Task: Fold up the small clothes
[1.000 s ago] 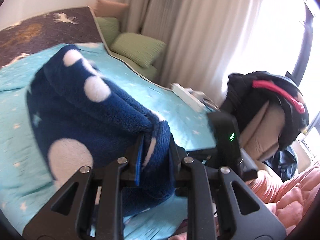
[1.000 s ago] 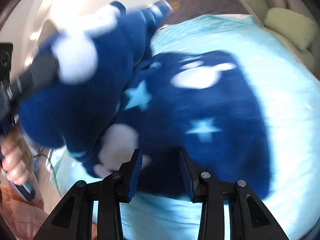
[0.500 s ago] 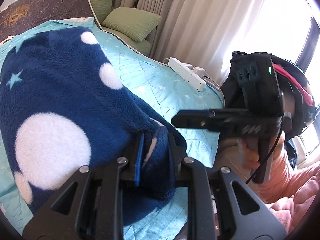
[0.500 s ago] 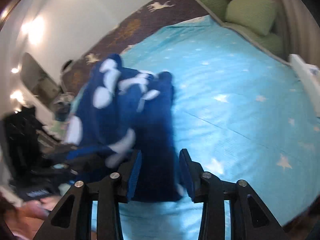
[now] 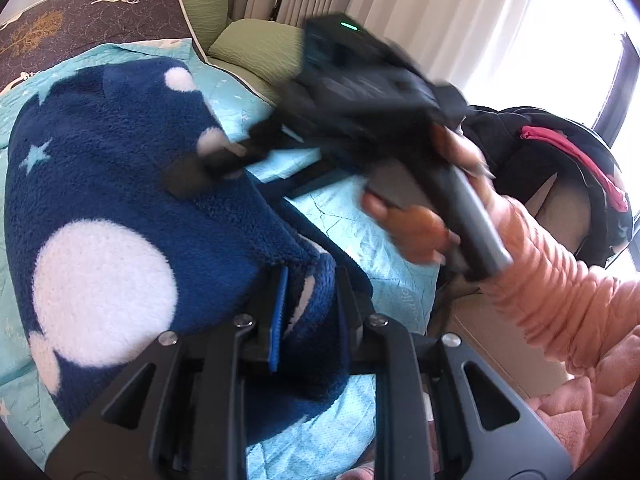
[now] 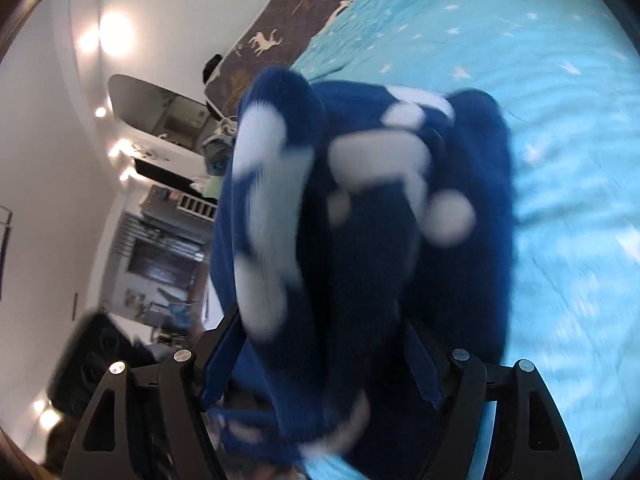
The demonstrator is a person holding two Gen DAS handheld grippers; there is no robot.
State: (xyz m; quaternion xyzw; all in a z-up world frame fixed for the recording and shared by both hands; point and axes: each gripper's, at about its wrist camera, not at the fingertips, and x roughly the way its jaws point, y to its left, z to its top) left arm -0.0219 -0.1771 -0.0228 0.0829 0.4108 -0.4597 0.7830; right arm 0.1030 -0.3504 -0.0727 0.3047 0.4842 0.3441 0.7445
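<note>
A navy fleece garment (image 5: 120,208) with white dots and pale stars lies bunched on the turquoise bedspread (image 5: 352,216). My left gripper (image 5: 308,308) is shut on a fold of its near edge. The right gripper (image 5: 208,168), held in a hand with a pink sleeve, reaches over the garment from the right, blurred. In the right wrist view the garment (image 6: 360,220) fills the space between the wide-apart fingers of my right gripper (image 6: 320,364); the jaws stand open around the fabric.
Green pillows (image 5: 256,48) and a dark deer-print headboard (image 5: 80,12) are at the bed's far end. A black and red bag (image 5: 560,168) sits on a chair at right. Curtains (image 5: 400,8) hang behind. Pink quilt (image 5: 580,408) lies lower right.
The right gripper has swung in over the garment and opened wide around it. The left gripper keeps its hold on the fold.
</note>
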